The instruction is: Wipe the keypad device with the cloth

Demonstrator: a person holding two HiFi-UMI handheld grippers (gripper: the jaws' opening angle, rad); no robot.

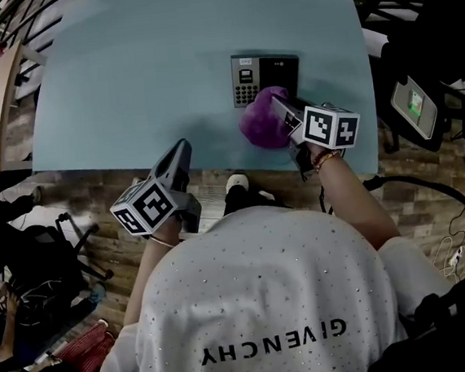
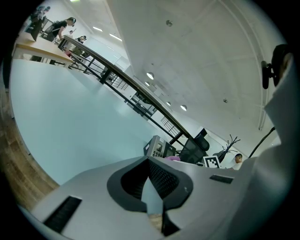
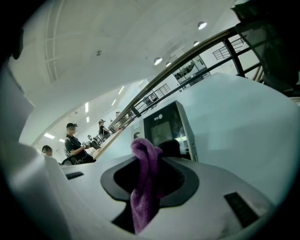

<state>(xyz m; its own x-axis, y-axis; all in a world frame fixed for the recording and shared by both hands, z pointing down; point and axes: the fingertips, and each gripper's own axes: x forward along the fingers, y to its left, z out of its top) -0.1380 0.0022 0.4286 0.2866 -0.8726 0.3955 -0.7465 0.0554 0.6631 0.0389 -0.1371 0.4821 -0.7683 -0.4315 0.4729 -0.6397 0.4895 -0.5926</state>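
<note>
**Purple cloth clamped and at the device's near edge: the wipe looks about to start**

Purple cloth (image 1: 263, 121) sits bunched on the pale blue table (image 1: 125, 85), right at the near edge of the keypad device (image 1: 264, 76). From above it overlaps that edge, though I cannot tell whether it presses on it. The right gripper (image 1: 281, 112) has its 2 jaws closed tight on a fold of the cloth. The left gripper (image 1: 179, 157) hangs at the near edge of the table, well apart to the left. Its jaws are drawn together at the tips with nothing between them.

I judge the step in hand to be bringing the cloth onto the device. No stroke across its face is evident yet. The next move calls for carrying the cloth away over the keys and the dark panel. The pressure should be light, since the device seems to lie loose on the table and could slide away.

The head view alone gives the layout: keys on the device's left part, dark panel on its right, and both grippers. The right gripper view alone shows the pinch itself, with the cloth rising out between the jaws and the device's face sloping up just beyond. The left gripper view shows that its own jaws are empty, and shows the device from its left side.
</note>
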